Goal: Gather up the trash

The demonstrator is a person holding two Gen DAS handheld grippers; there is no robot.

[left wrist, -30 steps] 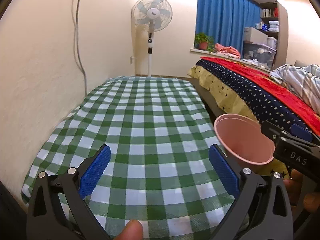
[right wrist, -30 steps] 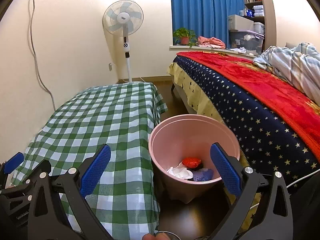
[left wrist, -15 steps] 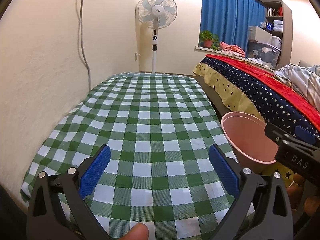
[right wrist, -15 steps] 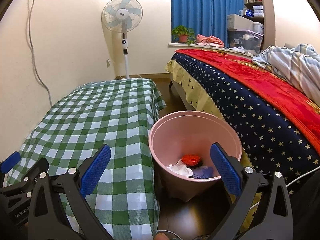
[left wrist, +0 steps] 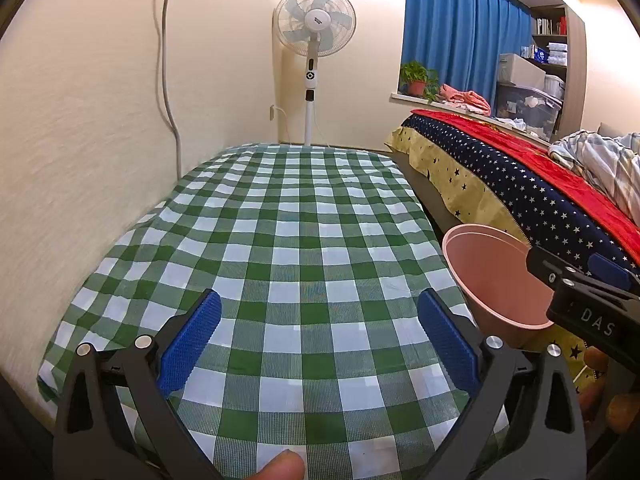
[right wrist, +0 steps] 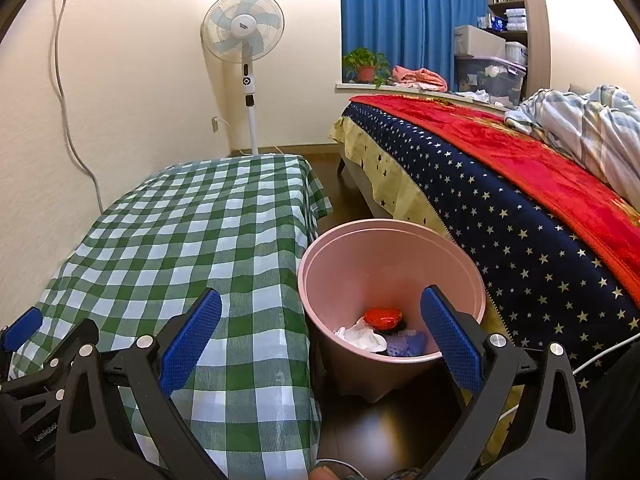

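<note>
The trash lies at the bottom of a pink bin point(right wrist: 390, 256): a red wrapper point(right wrist: 382, 317), a crumpled white tissue point(right wrist: 360, 336) and a bluish-purple scrap point(right wrist: 406, 346), all touching one another. The bin stands on the dark floor point(right wrist: 384, 428), just beside the hanging edge of the green-and-white checked cloth point(right wrist: 208, 236) that covers the worktop, and between that worktop and the bed point(right wrist: 520, 216) with its navy star-print cover and red blanket.

The right claw point(right wrist: 320, 344) hangs above the near corner of the worktop and the bin's rim, its blue-padded fingers spread wide with nothing between them. In the left wrist view the left claw point(left wrist: 318, 340) is also spread apart and empty, poised over the checked cloth point(left wrist: 296, 240), with a fingertip point(left wrist: 280, 468) showing at the bottom edge. The bin point(left wrist: 492, 272) shows at that view's right, partly hidden by the right claw's black frame.

At the far end of the worktop a white pedestal fan point(right wrist: 244, 32) stands against the cream wall. Blue curtains point(right wrist: 404, 12) hang behind a sill with a potted plant point(right wrist: 366, 66).
</note>
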